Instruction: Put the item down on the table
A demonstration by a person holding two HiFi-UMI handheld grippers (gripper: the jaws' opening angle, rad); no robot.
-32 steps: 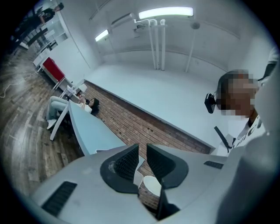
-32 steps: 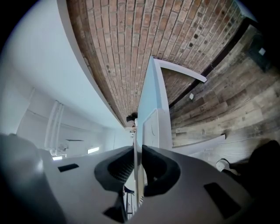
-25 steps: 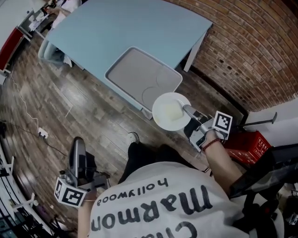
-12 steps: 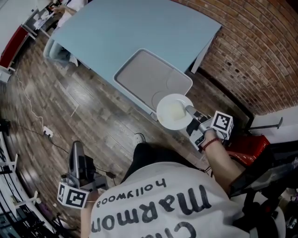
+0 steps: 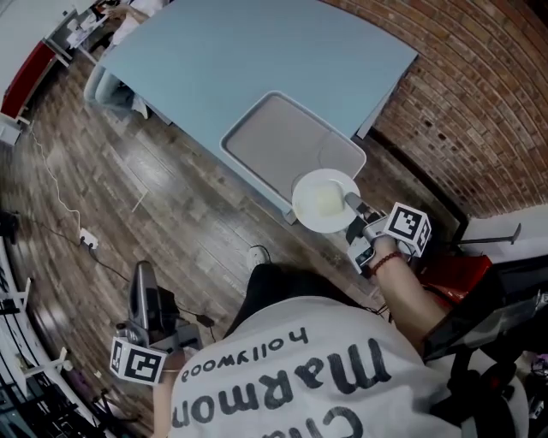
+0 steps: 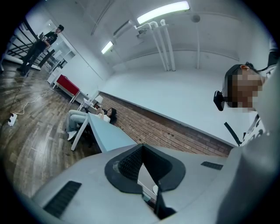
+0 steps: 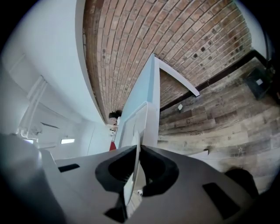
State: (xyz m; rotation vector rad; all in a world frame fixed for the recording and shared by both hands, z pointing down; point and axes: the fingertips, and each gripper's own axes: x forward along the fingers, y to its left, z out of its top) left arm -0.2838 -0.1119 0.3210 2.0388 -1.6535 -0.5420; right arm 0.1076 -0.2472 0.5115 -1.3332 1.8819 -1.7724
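1. R gripper is clamped on the plate rim, jaws just closing tighter. Plate's in the air by the tray's near corner.
2. L gripper clenched, empty, low by the floor.
3. Keep it level, ease it onto the table, then let go.
4. Plate: round, white, thin-rimmed. Tray: grey, matte, rounded corners.

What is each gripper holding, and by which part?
The right gripper holds the plate by its rim, its fingers having just closed further on it. The left gripper is shut, empty.

Bright ceiling strip lights, strong fisheye warp, dark corners.
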